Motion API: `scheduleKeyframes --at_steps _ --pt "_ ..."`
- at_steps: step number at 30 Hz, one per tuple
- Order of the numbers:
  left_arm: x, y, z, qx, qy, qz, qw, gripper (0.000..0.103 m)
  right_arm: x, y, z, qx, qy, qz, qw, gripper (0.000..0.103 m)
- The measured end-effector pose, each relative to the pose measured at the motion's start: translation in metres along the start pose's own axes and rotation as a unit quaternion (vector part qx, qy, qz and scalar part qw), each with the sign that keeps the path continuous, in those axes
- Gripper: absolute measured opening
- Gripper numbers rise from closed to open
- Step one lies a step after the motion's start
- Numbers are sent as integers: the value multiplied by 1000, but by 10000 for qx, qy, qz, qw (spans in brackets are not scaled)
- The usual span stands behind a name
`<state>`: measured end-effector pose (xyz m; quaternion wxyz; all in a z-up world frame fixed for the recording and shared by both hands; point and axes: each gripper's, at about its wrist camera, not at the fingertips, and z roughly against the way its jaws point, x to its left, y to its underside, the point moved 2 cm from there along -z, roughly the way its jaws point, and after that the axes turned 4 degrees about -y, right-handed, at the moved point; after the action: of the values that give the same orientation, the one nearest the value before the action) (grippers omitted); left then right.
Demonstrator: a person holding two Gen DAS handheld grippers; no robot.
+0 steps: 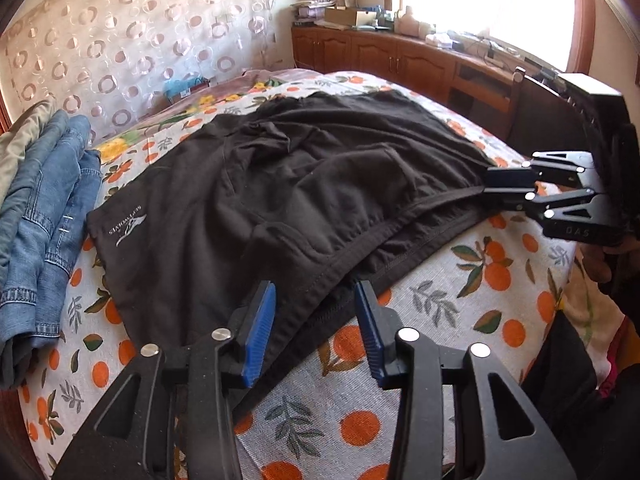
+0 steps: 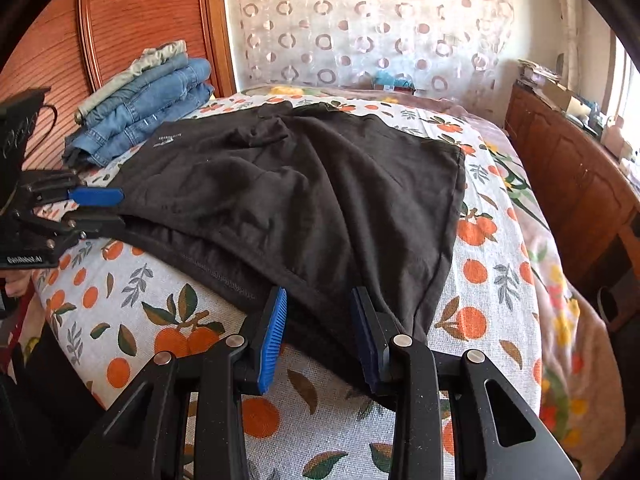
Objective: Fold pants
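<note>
Currently both grippers, left gripper [image 1: 315, 330] and right gripper [image 2: 319, 336], stand open at the black pants' [image 1: 288, 184] near hem; next they must clamp it for folding.

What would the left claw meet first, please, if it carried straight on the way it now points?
Most likely the near hem of the black pants, lying between and just beyond the left claw; depth is hard to judge.

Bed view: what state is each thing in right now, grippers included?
Pants: lying rumpled on the bed, layers doubled at the near edge.
Jeans: folded and stacked beside the pants.
Bedspread: spread over the bed.
Left gripper: jaws apart, pants edge between them.
Right gripper: around the pants edge; grip unclear.
Cupboard doors: closed.
</note>
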<state>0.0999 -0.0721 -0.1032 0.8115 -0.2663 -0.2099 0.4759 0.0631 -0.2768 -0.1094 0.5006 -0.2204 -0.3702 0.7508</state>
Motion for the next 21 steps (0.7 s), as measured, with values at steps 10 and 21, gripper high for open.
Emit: scheduleKeyframes --at_steps 10,21 --pt "9 4 -9 46 -90 221 9997 26 5 -3 1 219 121 65 9997 35" --pt "11 3 -8 -101 9 347 9993 9 9 -7 0 395 218 402 9982 11"
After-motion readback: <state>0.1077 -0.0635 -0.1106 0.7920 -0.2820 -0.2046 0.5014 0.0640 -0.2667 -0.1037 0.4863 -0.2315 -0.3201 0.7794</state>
